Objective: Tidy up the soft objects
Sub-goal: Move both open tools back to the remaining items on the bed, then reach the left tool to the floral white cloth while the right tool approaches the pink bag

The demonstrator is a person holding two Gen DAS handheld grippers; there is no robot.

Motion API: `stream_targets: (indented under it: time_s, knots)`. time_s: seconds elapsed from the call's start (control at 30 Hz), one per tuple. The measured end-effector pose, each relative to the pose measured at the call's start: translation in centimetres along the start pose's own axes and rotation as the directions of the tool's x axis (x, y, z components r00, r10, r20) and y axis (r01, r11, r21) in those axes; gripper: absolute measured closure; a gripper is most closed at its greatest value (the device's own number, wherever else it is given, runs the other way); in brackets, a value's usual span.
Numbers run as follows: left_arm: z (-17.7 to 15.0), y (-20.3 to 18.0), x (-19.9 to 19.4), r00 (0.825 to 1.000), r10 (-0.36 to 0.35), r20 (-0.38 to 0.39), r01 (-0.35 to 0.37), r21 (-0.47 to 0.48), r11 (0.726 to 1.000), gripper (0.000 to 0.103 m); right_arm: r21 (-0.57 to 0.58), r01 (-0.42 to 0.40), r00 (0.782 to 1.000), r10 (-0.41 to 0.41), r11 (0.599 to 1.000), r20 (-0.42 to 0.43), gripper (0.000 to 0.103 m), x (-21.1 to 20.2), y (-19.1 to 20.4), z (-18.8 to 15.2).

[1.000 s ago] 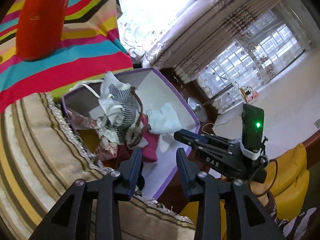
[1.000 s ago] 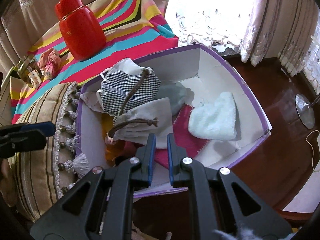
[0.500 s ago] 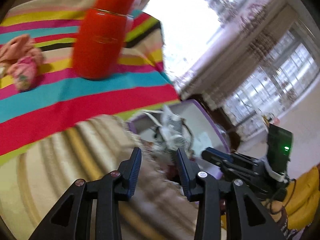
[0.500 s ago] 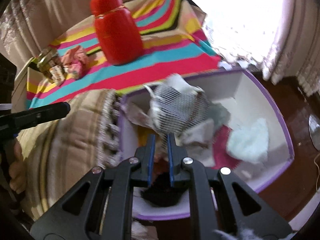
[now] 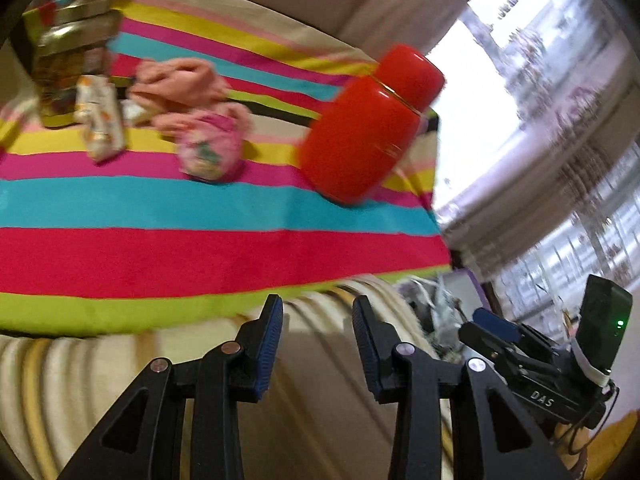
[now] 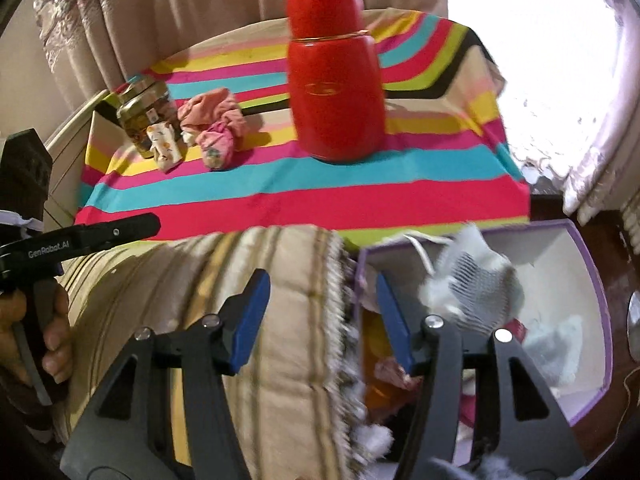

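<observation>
Your left gripper (image 5: 316, 322) is spread wide with nothing between its fingers, poised above the striped beige cushion (image 5: 120, 380). Your right gripper (image 6: 320, 300) is likewise parted and empty. Just right of its fingers sits one purple-rimmed box (image 6: 600, 320), with a checked drawstring pouch (image 6: 468, 280) lying on top of the other cloths. Far ahead, on the striped cloth (image 6: 320, 196), lie one crumpled pink fabric (image 6: 212, 110), one small pink pouch (image 6: 218, 146), one red flask (image 6: 334, 92) and one glass jar (image 6: 142, 114).

Glossy red flask (image 6: 334, 80); woven cloth cushion (image 6: 248, 320).
</observation>
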State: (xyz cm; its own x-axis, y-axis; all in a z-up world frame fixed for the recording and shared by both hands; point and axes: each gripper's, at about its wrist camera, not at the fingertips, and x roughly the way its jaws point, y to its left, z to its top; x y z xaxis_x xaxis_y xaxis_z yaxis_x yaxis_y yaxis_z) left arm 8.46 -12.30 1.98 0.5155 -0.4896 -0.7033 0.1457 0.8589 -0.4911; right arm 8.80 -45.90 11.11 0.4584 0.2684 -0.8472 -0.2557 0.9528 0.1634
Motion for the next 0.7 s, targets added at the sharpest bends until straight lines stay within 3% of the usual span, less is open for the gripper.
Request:
stream_targets:
  time_s: [0.4,0.7]
  knots:
    - [4.5,7.6,-2.7,0.989,0.109,0.099,-0.094,-0.141,0.986,0.065,-0.055,-0.026,1.000,0.027,0.998,0.016,0.044,5.1,6.6,7.1]
    - [8.4,12.4,-2.7,0.976,0.178,0.128,-0.140,-0.262,0.955,0.065,-0.001,-0.017,0.999,0.017,1.000,0.044,0.044,9.3,9.8,11.4]
